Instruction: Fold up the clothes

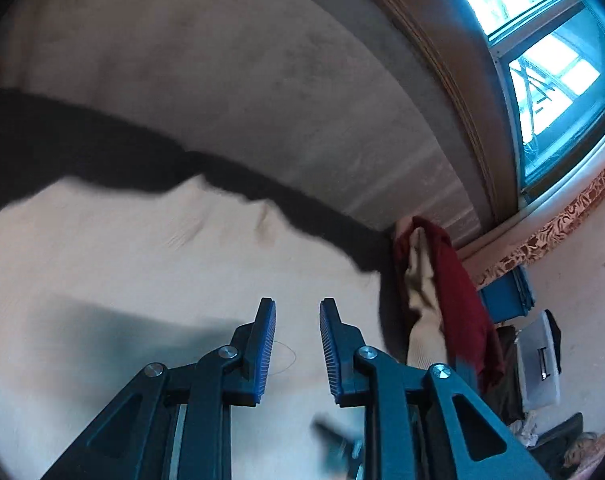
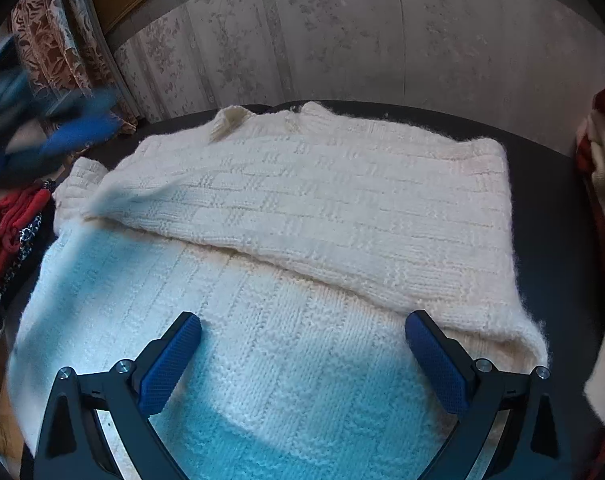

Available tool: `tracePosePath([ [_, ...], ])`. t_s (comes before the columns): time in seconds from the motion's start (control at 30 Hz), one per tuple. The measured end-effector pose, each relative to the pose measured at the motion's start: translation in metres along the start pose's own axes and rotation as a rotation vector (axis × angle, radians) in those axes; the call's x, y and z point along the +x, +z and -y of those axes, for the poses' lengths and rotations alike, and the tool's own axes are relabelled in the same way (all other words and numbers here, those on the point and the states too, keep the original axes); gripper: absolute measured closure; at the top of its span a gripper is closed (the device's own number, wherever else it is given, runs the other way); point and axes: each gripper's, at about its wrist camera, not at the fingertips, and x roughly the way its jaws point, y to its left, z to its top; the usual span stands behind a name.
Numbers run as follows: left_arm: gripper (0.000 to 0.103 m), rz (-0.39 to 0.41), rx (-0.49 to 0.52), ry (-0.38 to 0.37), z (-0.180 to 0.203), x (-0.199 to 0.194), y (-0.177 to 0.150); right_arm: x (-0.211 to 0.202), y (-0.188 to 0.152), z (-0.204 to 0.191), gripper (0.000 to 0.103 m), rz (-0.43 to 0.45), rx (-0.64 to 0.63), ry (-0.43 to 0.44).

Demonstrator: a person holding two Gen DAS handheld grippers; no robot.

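Cream knit sweater (image 2: 302, 216) — spread on the dark table (image 2: 550, 216), upper half folded over. Your right gripper (image 2: 302, 360) hovers above its near half, jaws wide, empty. Your left gripper (image 1: 297, 344) — blurred, slightly parted, holding nothing. Red-and-cream clothes pile (image 1: 442, 300) lies alongside.

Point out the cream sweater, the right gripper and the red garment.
cream sweater (image 2: 342, 200), right wrist view, on the folded-over upper layer.
right gripper (image 2: 302, 360), right wrist view, midway between its blue fingertips.
red garment (image 1: 458, 292), left wrist view, on its hanging middle.
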Motion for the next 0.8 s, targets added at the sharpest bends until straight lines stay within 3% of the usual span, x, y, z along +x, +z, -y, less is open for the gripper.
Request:
tracePosePath([
  [0.1, 0.079, -0.031, 0.068, 0.045, 0.003, 0.050, 0.033, 0.001, 0.000, -0.001, 0.000, 0.005, 0.000, -0.002],
  [0.23, 0.076, -0.136, 0.069, 0.082, -0.012, 0.095, 0.060, 0.000, -0.001, 0.001, 0.000, 0.016, 0.013, 0.014],
  [0.43, 0.067, -0.230, 0.052, 0.015, -0.031, 0.122, 0.074, 0.000, -0.001, 0.006, 0.000, 0.038, 0.042, 0.049],
  [0.67, 0.066, -0.294, 0.090, -0.036, -0.029, 0.145, 0.079, 0.001, -0.001, 0.006, 0.000, 0.048, 0.053, 0.059],
  [0.77, 0.070, -0.340, 0.076, -0.123, -0.025, 0.152, 0.078, 0.001, -0.001, 0.006, 0.000, 0.051, 0.058, 0.064],
  [0.8, 0.082, -0.357, 0.074, -0.152, -0.023, 0.154, 0.078, 0.001, -0.001, 0.007, 0.000, 0.052, 0.059, 0.066],
])
